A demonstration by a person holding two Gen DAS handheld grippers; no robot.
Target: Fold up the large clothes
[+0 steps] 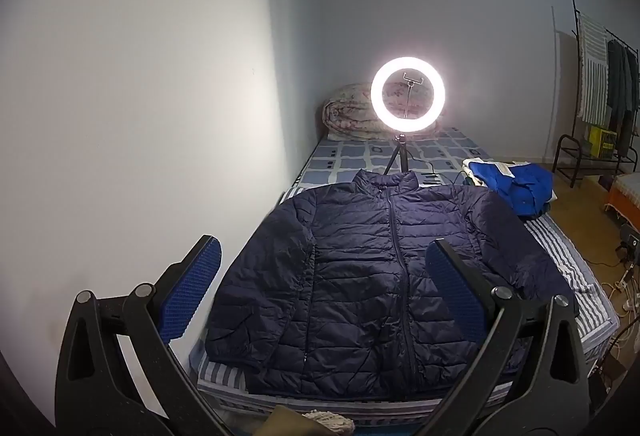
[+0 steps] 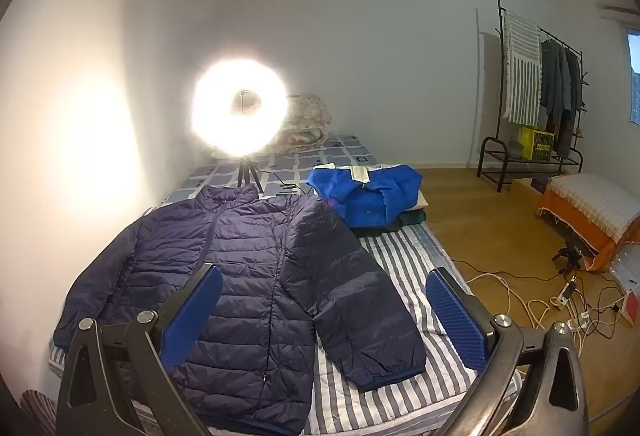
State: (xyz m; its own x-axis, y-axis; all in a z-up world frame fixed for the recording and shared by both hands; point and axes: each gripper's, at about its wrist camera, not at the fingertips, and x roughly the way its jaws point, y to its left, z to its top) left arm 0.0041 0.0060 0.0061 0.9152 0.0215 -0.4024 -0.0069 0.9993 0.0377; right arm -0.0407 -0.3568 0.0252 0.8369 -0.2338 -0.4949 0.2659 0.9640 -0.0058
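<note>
A dark navy quilted puffer jacket lies flat, zipped and front up, on the striped bed cover, collar at the far end and sleeves spread. It also shows in the right wrist view. My left gripper is open and empty, held above the jacket's lower half. My right gripper is open and empty, held above the jacket's right sleeve near the bed's right side.
A lit ring light on a tripod stands on the bed beyond the collar, with a rolled quilt behind it. A blue folded garment pile lies at the right of the bed. A clothes rack, an orange-covered stool and floor cables are to the right.
</note>
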